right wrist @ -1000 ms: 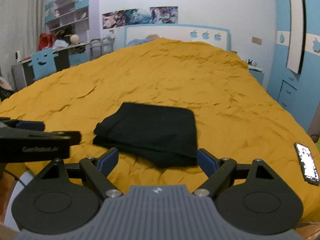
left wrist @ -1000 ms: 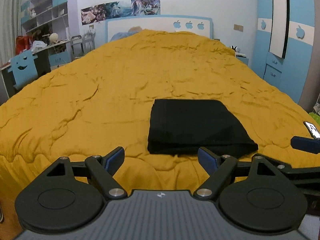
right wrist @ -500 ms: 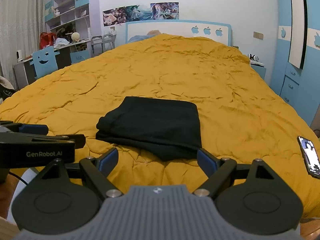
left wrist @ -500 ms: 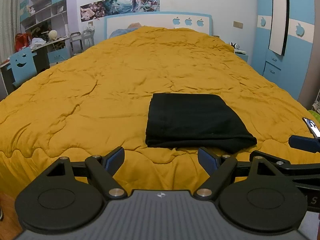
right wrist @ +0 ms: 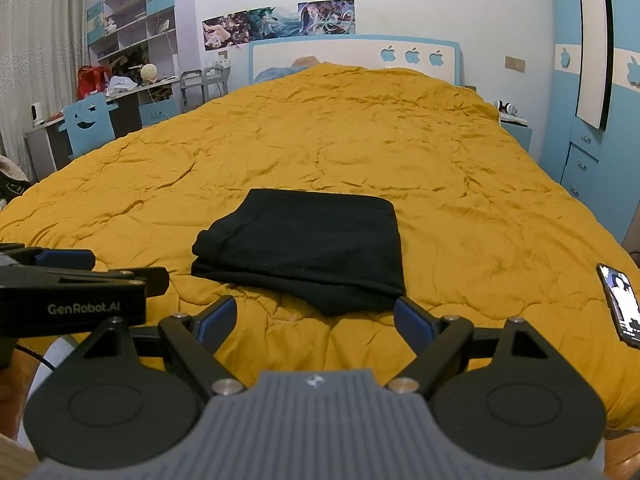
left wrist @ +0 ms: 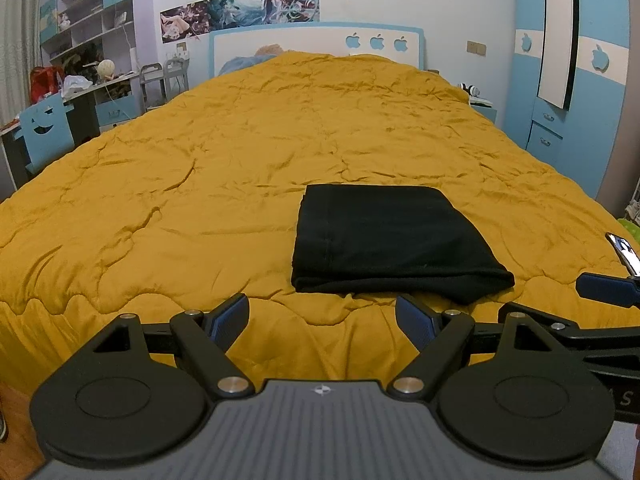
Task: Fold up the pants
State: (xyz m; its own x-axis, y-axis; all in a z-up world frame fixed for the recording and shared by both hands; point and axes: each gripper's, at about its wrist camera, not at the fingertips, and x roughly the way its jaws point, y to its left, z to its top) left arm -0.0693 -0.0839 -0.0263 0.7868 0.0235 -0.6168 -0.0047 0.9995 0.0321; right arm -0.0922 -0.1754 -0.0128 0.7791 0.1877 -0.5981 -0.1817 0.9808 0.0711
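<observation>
The black pants [left wrist: 384, 240] lie folded into a flat rectangle on the yellow quilt [left wrist: 200, 184], near the bed's front edge. They also show in the right wrist view [right wrist: 308, 244]. My left gripper [left wrist: 322, 320] is open and empty, held short of the pants' near edge. My right gripper [right wrist: 316, 318] is open and empty, also just short of the pants. The left gripper shows at the left of the right wrist view [right wrist: 68, 258]. A fingertip of the right gripper shows at the right of the left wrist view [left wrist: 606, 290].
A phone [right wrist: 620, 304] lies on the quilt at the right, near the front edge. A desk with a blue chair [right wrist: 90, 122] stands left of the bed. A blue wardrobe [left wrist: 568, 80] stands at the right. The headboard [left wrist: 320, 42] is at the back.
Both grippers have drawn back and risen a little from the pants, so more of the bed's front edge shows. The pants have not moved.
</observation>
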